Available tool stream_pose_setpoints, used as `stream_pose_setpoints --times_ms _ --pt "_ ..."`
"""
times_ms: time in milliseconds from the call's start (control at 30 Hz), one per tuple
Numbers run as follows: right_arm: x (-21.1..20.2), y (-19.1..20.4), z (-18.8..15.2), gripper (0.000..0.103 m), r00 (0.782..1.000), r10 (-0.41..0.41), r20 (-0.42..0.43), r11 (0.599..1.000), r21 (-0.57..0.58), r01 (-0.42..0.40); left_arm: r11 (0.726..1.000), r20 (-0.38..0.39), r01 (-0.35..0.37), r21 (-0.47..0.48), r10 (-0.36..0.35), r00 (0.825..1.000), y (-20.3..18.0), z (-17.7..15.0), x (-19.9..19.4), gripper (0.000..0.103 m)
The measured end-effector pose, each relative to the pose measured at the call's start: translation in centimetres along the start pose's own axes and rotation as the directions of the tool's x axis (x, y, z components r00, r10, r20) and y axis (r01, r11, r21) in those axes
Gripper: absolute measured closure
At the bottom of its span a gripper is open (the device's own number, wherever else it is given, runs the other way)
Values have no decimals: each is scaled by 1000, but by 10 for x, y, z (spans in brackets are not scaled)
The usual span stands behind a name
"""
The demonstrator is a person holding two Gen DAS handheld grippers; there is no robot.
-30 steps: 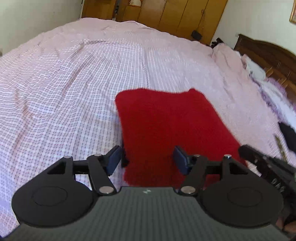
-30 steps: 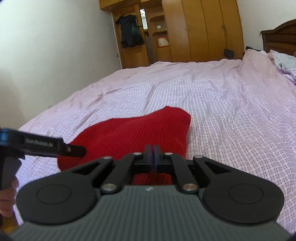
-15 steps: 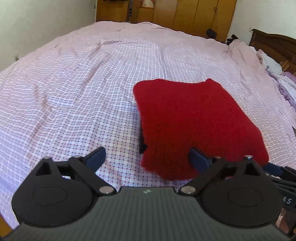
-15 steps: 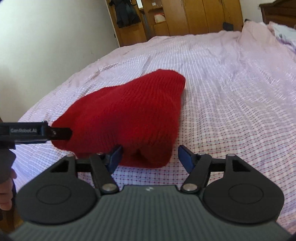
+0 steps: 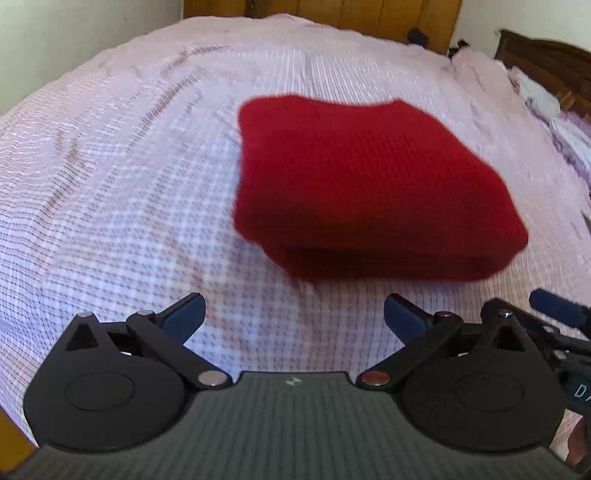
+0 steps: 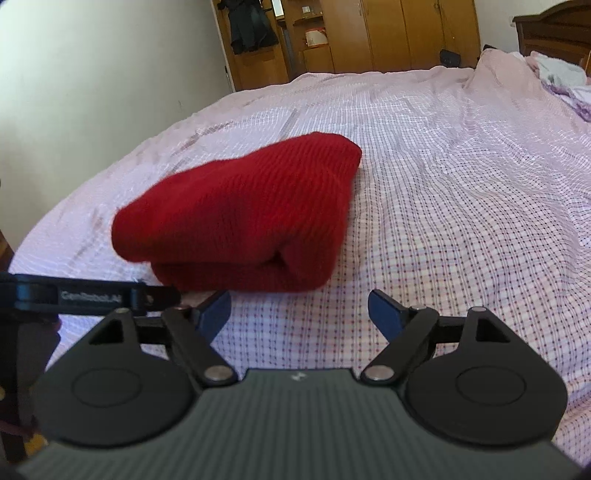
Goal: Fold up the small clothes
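A red knitted garment (image 5: 365, 188) lies folded into a thick rectangle on the pink checked bedsheet (image 5: 129, 177). It also shows in the right wrist view (image 6: 243, 218), with its folded layers facing me. My left gripper (image 5: 293, 314) is open and empty, held just short of the garment's near edge. My right gripper (image 6: 299, 310) is open and empty, also just short of the garment. The left gripper's side (image 6: 92, 295) shows at the left of the right wrist view.
The bed fills both views. Wooden wardrobes (image 6: 369, 33) stand at the far end. A dark wooden headboard (image 5: 546, 62) and loose pale clothes (image 6: 561, 74) are at the right. A white wall (image 6: 92, 81) runs along the left.
Both grippers opened and let go of the red garment, then pulled back from it. The garment now lies folded on the sheet.
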State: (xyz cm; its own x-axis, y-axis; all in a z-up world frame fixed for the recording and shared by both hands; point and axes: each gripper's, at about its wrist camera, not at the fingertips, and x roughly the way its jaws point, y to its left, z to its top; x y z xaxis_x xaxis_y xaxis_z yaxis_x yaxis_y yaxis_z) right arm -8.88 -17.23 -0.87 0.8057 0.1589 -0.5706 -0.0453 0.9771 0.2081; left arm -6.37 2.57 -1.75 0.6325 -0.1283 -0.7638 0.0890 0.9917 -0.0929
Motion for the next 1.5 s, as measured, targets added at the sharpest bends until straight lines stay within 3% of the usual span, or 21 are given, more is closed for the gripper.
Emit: stream_pose_setpoints --times_ms 433,1500 --pt "-1 3 -10 20 1000 -18 3 1000 15 18 998 11 -42 55 42 999 -20 -16 0 0" --pt "-1 5 -11 20 1000 -14 1 1000 25 14 997 21 -67 47 66 998 -20 -14 -6 0"
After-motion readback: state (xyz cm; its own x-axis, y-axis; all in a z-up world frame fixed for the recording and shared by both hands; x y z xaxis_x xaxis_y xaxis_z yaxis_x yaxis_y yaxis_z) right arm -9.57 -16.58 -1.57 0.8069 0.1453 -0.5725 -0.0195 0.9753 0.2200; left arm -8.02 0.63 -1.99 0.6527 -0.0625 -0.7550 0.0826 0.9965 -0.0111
